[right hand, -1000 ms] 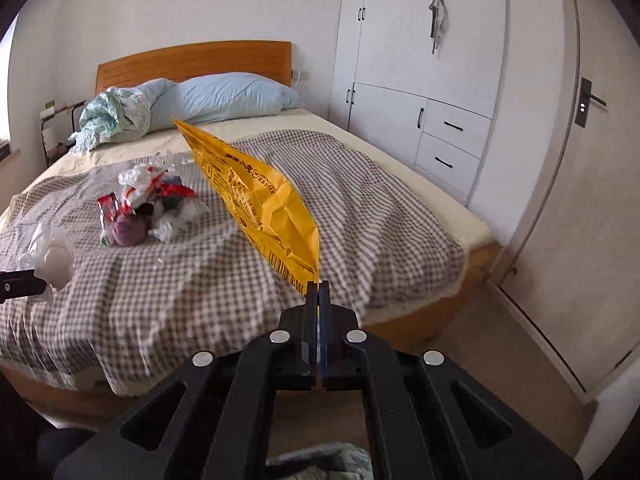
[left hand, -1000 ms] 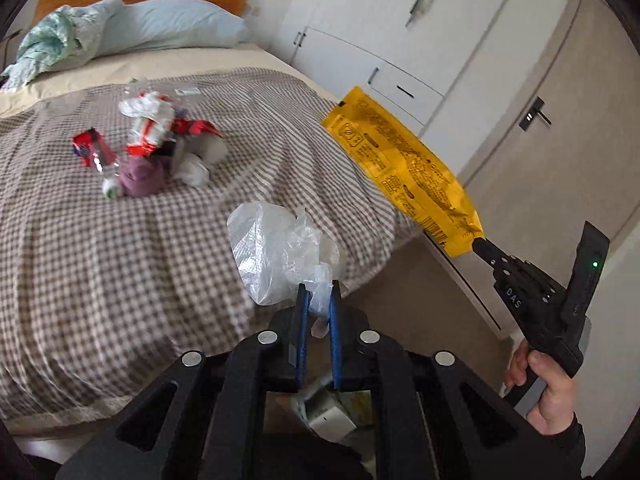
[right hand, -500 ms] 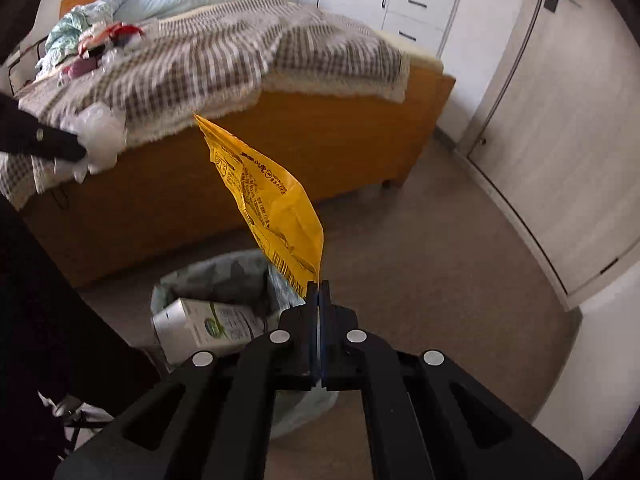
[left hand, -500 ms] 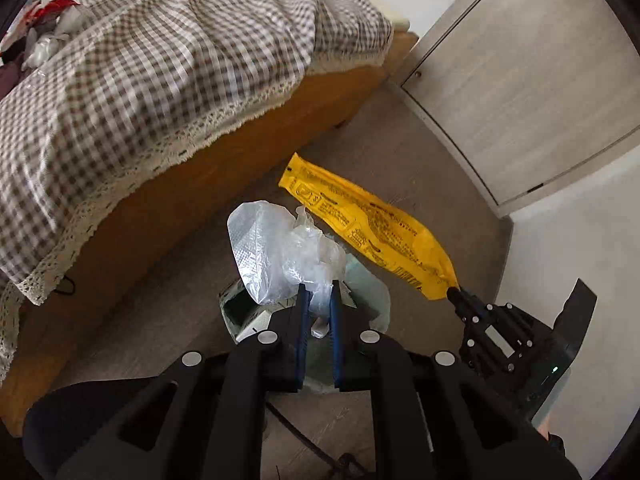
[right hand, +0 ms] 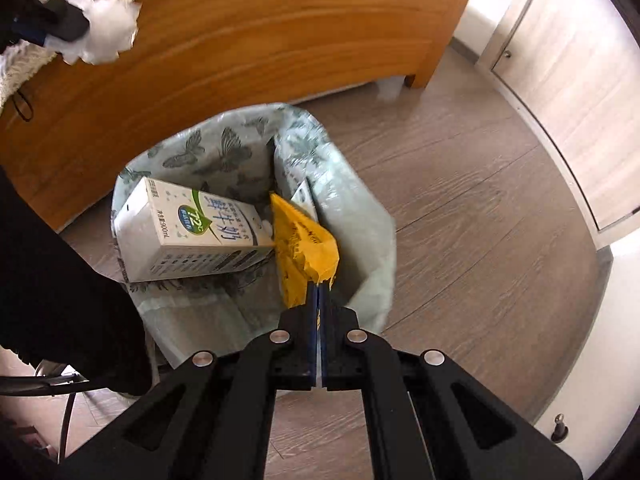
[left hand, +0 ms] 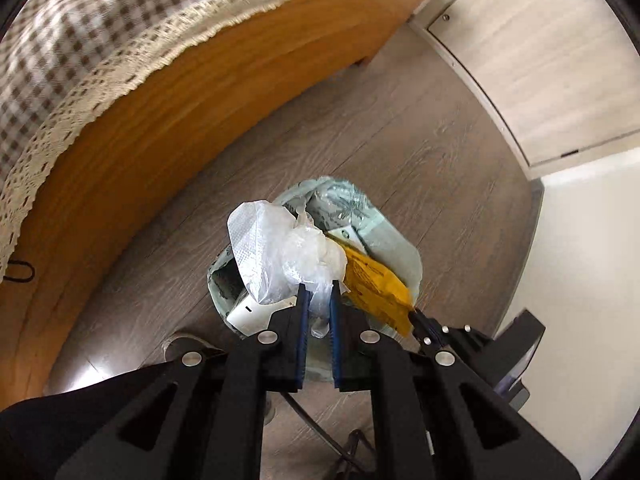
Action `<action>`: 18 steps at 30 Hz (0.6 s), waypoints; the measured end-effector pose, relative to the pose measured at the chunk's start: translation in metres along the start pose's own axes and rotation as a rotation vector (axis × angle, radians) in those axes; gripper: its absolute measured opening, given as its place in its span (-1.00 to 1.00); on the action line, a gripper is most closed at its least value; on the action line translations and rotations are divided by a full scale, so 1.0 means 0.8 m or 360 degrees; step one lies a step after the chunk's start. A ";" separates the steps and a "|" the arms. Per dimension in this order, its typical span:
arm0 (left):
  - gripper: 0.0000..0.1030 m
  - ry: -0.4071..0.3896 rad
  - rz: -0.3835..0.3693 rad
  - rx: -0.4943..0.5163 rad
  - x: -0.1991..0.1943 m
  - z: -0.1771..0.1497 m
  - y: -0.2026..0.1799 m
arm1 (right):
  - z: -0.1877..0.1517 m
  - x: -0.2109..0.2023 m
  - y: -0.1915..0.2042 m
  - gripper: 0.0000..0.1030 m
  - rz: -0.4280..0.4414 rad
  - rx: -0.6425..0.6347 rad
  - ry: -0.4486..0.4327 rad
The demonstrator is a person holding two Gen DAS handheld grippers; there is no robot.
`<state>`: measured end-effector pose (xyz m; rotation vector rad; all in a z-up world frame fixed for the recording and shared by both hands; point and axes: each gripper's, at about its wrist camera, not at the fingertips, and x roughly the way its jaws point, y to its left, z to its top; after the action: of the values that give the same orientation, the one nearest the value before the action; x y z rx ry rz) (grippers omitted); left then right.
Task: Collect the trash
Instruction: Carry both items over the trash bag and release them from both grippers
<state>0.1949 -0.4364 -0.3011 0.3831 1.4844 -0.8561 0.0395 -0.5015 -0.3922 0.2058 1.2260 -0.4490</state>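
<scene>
My left gripper [left hand: 318,292] is shut on a crumpled clear plastic bag [left hand: 276,252], held above the trash bin [left hand: 404,248] on the floor. My right gripper [right hand: 318,292] is shut on a yellow snack wrapper [right hand: 302,246] whose far end dips into the bin [right hand: 372,232], lined with a pale green butterfly-print bag. A white milk carton [right hand: 188,236] lies inside it. In the left wrist view the yellow wrapper [left hand: 374,280] and the right gripper [left hand: 416,314] sit just right of my plastic bag. The right wrist view shows the left gripper [right hand: 64,24] with the plastic bag [right hand: 106,36] at upper left.
The wooden bed frame [left hand: 160,120] with a checked, lace-edged cover [left hand: 80,32] runs close behind the bin. Grey wood floor [right hand: 480,200] spreads to the right, up to a pale door [left hand: 540,48] and white wall. A dark sleeve [right hand: 60,288] is at the left.
Both grippers have dropped from bed height and tilted down toward the bin. The yellow wrapper now reaches into the bin, and the plastic bag hangs just above its opening.
</scene>
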 end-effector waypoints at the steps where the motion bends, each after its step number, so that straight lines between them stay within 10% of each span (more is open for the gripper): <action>1: -0.87 0.0019 0.0013 0.0005 0.002 0.000 0.003 | 0.002 -0.004 0.004 -0.98 -0.0037 -0.0035 -0.0012; 13: -0.87 0.0057 0.0100 0.0018 0.019 -0.005 -0.003 | 0.047 0.053 0.029 -0.91 0.0069 -0.0095 0.0005; 18: -0.86 0.0118 0.0122 0.0008 0.039 0.003 -0.006 | 0.041 0.019 -0.028 0.06 0.0207 0.0220 -0.0129</action>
<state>0.1895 -0.4494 -0.3295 0.4769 1.5259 -0.7924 0.0617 -0.5376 -0.3939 0.3795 1.0959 -0.4253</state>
